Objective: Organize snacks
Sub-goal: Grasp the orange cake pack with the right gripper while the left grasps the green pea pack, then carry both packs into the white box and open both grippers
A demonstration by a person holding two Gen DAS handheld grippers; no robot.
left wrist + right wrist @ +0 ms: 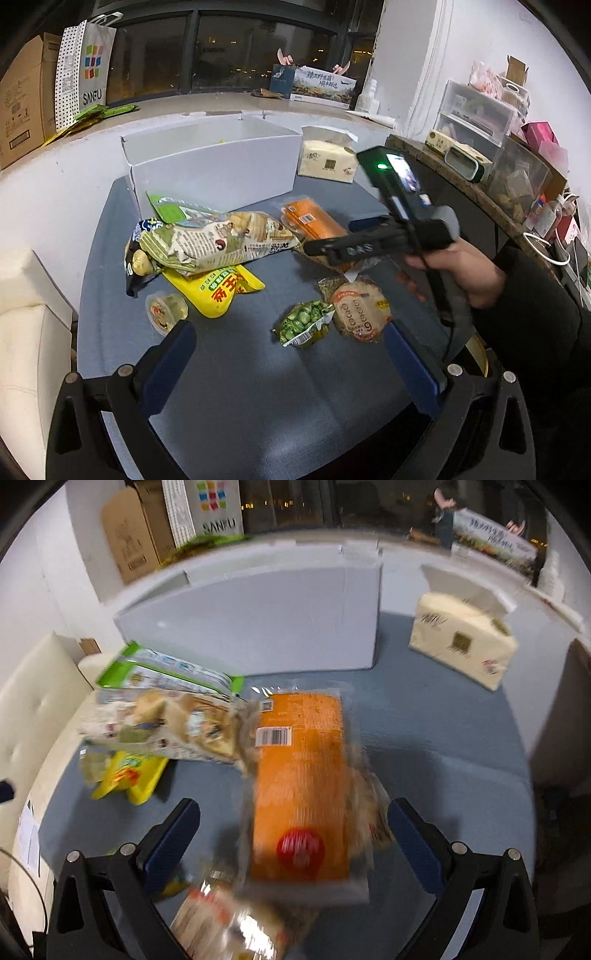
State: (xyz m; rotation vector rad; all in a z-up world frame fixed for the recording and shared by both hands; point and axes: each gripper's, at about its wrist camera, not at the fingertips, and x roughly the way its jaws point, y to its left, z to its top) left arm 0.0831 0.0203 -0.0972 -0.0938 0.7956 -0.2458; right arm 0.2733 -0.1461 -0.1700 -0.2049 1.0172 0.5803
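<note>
Left gripper point(291, 369): jaws spread wide, nothing between them, hovering over bare blue counter point(258, 406) at the near edge.

Just ahead of it: green pea packet point(304, 323) touching a round cracker pack point(360, 310); to the left a small jelly cup point(164, 308), lying apart from those two.

Right gripper point(295, 845): jaws open, one on each side of the orange packet point(301, 786), neither pad visibly touching it. Right view is motion-blurred, so contact can't be confirmed. The packet lies flat, barcode end toward the box, partly overlapping other wrappers at its near end. From the left view the right gripper comes in from the right side, held in the person's hand point(458, 273).

Mid counter: large printed snack bag point(218, 240) lying on top of a yellow bag point(218, 291), with a green-edged pouch point(173, 208) behind.

Far: open white box point(214, 166) against the back edge; its interior is mostly hidden. Tissue pack point(327, 158) stands to its right.

Judgement: step in hand is the pick of the orange packet, early in the sort, most snacks loose. Next move: close squarely on the packet's long sides, lift clear of the wrappers beneath, carry over the box's front wall.
</note>
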